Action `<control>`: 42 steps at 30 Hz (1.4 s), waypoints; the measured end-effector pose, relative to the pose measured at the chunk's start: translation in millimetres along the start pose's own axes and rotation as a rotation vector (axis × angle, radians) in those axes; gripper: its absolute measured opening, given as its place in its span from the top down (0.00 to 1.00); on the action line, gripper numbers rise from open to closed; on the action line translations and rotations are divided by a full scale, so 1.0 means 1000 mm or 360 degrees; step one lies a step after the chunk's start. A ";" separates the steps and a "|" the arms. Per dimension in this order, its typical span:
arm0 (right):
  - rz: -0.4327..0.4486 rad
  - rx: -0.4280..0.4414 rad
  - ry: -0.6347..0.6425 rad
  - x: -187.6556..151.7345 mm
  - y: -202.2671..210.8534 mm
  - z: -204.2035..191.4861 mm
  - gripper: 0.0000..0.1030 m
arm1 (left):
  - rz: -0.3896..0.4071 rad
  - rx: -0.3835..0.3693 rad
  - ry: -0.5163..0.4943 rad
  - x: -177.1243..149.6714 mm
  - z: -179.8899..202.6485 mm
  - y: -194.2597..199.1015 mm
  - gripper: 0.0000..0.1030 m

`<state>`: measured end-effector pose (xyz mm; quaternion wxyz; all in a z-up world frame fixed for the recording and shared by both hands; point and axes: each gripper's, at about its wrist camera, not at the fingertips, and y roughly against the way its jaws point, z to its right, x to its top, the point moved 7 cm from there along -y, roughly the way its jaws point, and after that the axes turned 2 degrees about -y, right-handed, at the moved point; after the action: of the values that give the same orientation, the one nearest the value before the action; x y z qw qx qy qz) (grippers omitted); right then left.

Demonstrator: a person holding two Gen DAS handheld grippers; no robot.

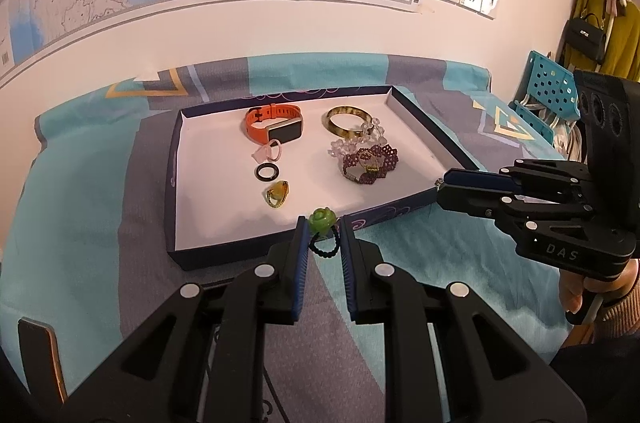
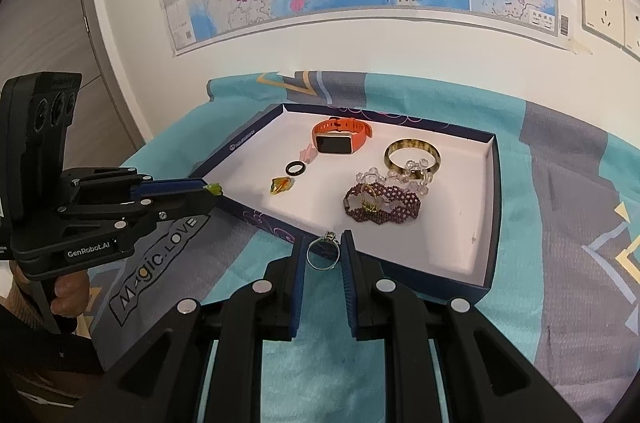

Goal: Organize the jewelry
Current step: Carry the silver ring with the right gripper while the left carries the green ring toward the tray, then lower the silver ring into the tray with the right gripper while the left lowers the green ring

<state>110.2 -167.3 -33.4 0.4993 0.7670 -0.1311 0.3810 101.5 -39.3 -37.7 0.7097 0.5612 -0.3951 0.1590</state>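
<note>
Holding a green ring, the left tongs hover at the tray's near wall. Watch, bangle, bracelets and three rings already lie inside. Right tongs pinch a silver ring; both rings remain unplaced.

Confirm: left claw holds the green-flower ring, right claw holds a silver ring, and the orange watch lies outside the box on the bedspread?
Not quite. The orange watch lies inside the box, near its far wall, as the right wrist view shows. The rest stands: the left claw is shut on the green-flower ring, and the right claw is shut on the silver ring.
</note>
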 end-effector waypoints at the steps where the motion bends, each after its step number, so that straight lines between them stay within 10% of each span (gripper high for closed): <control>1: 0.0002 0.0000 -0.0001 0.001 0.000 0.000 0.85 | 0.0001 0.0001 -0.0001 0.001 0.000 0.000 0.84; 42: 0.0046 -0.0010 -0.0022 0.026 -0.012 0.009 0.85 | 0.0051 0.0023 -0.0018 0.027 -0.007 -0.009 0.84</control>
<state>139.3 -164.9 -24.5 0.4951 0.7661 -0.1470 0.3824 127.8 -41.4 -24.0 0.7007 0.5608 -0.4069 0.1700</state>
